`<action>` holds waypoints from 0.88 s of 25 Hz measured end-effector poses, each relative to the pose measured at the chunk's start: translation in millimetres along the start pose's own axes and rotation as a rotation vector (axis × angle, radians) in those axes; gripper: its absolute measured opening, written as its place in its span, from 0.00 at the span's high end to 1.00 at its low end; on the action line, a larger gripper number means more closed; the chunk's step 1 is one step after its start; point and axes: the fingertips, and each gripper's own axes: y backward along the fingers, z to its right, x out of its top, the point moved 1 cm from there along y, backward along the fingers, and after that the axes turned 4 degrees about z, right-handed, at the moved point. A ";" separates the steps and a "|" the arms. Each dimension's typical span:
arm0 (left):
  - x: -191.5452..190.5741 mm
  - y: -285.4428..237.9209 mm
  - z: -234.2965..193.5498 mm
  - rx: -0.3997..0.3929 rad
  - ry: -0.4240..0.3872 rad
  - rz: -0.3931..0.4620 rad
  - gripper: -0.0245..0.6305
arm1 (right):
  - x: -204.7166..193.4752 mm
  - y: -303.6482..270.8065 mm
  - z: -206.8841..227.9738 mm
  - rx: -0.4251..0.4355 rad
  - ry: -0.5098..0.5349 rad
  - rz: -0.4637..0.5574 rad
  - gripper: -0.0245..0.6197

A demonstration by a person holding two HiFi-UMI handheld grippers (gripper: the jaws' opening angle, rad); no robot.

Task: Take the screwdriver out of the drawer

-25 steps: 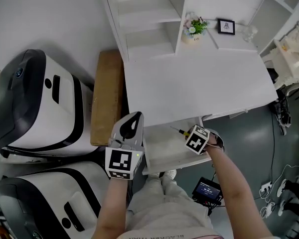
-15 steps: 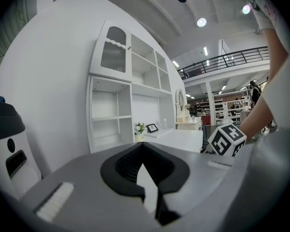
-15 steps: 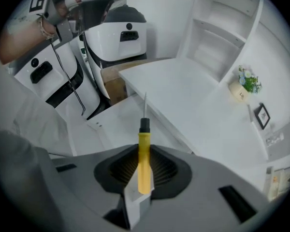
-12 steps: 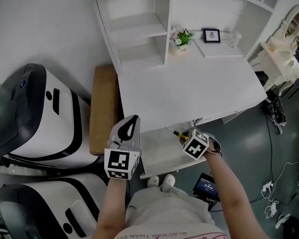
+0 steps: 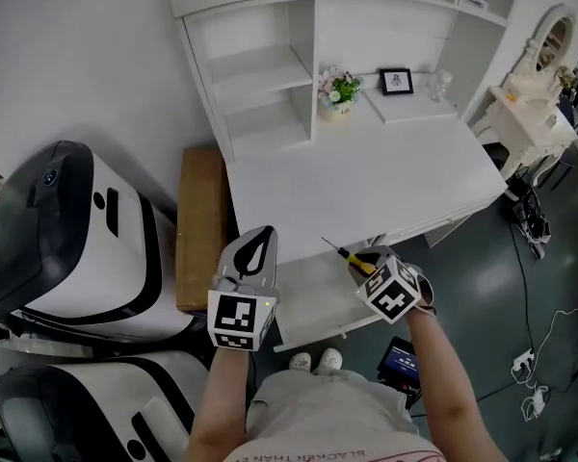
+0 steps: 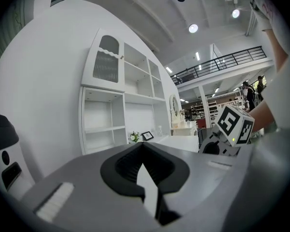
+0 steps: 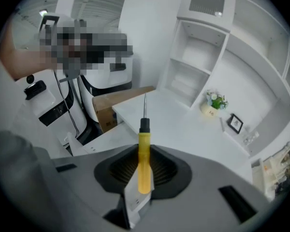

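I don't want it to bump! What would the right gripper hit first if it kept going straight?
Probably the white desk top; the screwdriver in the right gripper would touch first. Depth is unclear.

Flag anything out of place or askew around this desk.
Only the drawer stands pulled open under the desk; the right gripper holds the screwdriver by its yellow handle. Nothing looks spilled or damaged.

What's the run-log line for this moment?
right gripper: shut on screwdriver by yellow handle | screwdriver: lifted clear of open drawer, tip toward desk | left gripper: shut, empty, beside drawer
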 end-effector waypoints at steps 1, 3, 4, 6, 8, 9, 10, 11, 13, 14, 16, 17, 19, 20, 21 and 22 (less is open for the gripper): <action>2.8 0.6 1.1 -0.005 -0.005 0.007 0.96 | 4.1 5.6 0.9 -0.017 -0.005 0.018 0.84; 8.9 1.7 3.2 -0.010 -0.010 0.021 0.96 | 11.7 17.9 3.5 -0.051 -0.020 0.053 0.84; 12.1 2.3 4.2 -0.011 -0.012 0.028 0.96 | 15.2 24.6 5.2 -0.068 -0.030 0.073 0.84; 19.7 3.1 5.2 -0.010 -0.016 0.045 0.96 | 22.7 38.5 9.8 -0.104 -0.053 0.116 0.84; 29.1 3.8 4.6 -0.003 -0.016 0.069 0.96 | 30.3 52.0 14.0 -0.139 -0.084 0.161 0.84; 34.0 4.4 4.1 0.002 -0.013 0.083 0.96 | 34.0 58.7 15.0 -0.155 -0.104 0.185 0.84; 38.8 4.9 3.9 0.006 -0.011 0.096 0.96 | 37.9 65.4 15.7 -0.172 -0.125 0.211 0.84; 43.3 5.3 3.9 0.008 -0.011 0.107 0.96 | 41.8 72.0 16.9 -0.189 -0.141 0.237 0.84; 51.7 6.1 3.8 0.010 -0.017 0.127 0.96 | 49.2 85.0 20.3 -0.225 -0.156 0.291 0.84; 55.9 6.8 3.6 0.011 -0.020 0.138 0.96 | 52.7 91.7 22.2 -0.243 -0.160 0.318 0.84; 64.9 8.5 1.8 0.015 -0.027 0.161 0.96 | 59.2 105.7 27.3 -0.280 -0.176 0.371 0.84; 69.4 9.1 0.3 0.018 -0.030 0.171 0.96 | 62.3 113.2 30.9 -0.300 -0.188 0.397 0.84; 77.5 10.0 -3.0 0.024 -0.035 0.188 0.96 | 67.7 128.2 38.1 -0.339 -0.213 0.446 0.84; 81.1 10.5 -4.2 0.026 -0.038 0.196 0.96 | 70.0 135.5 41.3 -0.358 -0.225 0.467 0.84; 84.5 11.0 -5.1 0.028 -0.041 0.203 0.96 | 71.8 142.5 44.2 -0.374 -0.237 0.488 0.84; 87.9 11.5 -5.8 0.030 -0.044 0.211 0.96 | 73.4 149.3 46.7 -0.389 -0.248 0.508 0.84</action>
